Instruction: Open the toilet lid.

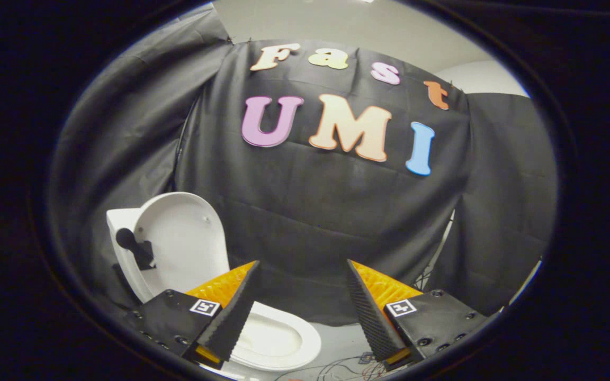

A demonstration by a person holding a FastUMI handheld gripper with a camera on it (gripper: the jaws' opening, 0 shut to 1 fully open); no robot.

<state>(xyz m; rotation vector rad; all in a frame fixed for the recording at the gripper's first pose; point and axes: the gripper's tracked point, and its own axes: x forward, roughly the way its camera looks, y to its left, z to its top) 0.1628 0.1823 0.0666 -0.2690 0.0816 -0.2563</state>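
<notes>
A white toilet stands low and to the left of my fingers. Its lid [186,241] is raised upright and leans back against the white tank [119,222]. The seat and bowl [278,341] lie exposed below, partly hidden behind my left finger [231,312]. My gripper [302,264] is open, well above and to the right of the toilet, with nothing between its fingers. It touches neither the lid nor the seat. A dark flush handle [130,243] sticks out on the tank's side.
The black cloth wall [337,222] hangs behind the toilet and ahead of the fingers. Loose wires [347,365] lie on the pale floor between the bowl and my right finger. A thin stand or cable [432,264] runs up beside the cloth at the right.
</notes>
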